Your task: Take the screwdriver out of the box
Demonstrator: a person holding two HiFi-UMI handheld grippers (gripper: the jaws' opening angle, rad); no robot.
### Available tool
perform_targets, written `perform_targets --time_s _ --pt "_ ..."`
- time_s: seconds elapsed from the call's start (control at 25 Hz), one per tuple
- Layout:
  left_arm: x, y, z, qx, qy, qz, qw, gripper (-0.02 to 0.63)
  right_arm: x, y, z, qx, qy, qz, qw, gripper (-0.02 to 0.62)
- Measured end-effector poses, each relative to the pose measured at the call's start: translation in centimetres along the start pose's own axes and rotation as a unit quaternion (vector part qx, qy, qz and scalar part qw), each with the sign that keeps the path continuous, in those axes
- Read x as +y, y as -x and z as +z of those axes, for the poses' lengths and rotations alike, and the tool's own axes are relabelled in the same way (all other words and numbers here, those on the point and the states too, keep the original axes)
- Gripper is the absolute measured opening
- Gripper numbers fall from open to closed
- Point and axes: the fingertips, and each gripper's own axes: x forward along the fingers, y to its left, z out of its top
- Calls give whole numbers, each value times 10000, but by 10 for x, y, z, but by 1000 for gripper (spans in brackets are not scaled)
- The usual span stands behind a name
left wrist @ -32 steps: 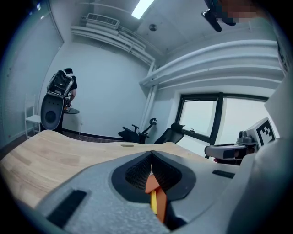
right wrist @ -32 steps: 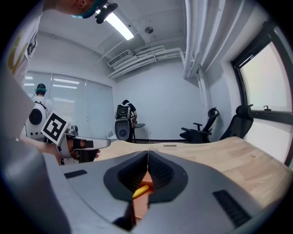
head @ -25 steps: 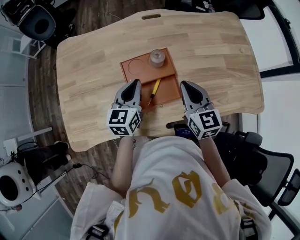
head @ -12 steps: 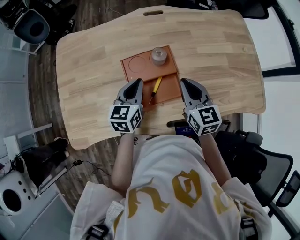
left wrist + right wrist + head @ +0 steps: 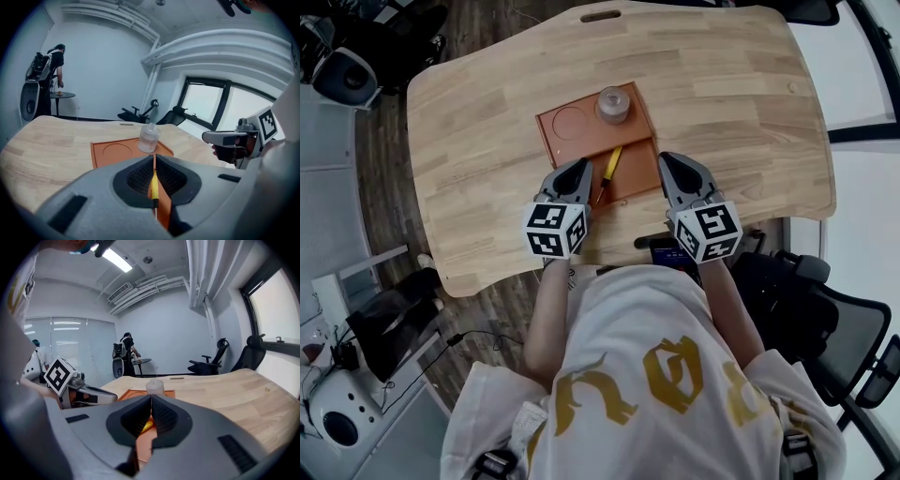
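A shallow orange box [image 5: 581,141] lies in the middle of the wooden table. In its near compartment lies a yellow-handled screwdriver [image 5: 610,169], tip toward me. A clear bottle [image 5: 613,104] stands at the box's far right. My left gripper [image 5: 580,165] is shut and empty at the box's near left corner; in the left gripper view the left gripper [image 5: 154,157] points along the screwdriver [image 5: 153,184]. My right gripper [image 5: 664,159], also shut and empty, hangs just right of the box. In the right gripper view the right gripper [image 5: 151,398] points at the bottle [image 5: 154,386], with the screwdriver [image 5: 146,425] below.
The box [image 5: 112,152] has a round recess at its far left. The table's front edge [image 5: 609,258] runs just under my hands, with a dark device [image 5: 666,253] below it. Office chairs stand to the right; a person stands far across the room [image 5: 51,70].
Both grippers have sunk a little and closed in on the near end of the box. Their jaws stay shut. The screwdriver and bottle have not moved.
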Motion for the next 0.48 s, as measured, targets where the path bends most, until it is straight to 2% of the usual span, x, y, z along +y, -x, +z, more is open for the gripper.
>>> perform_targets --time_s 0.28,0.48 --pt "-3 -14 -22 497 -184 -86 9986 11 -7 -6 -11 142 -58 -39 9999 12" --pt "-9 -26 -34 812 -176 -247 9962 12 -13 -9 -17 239 -110 -63 9996 12"
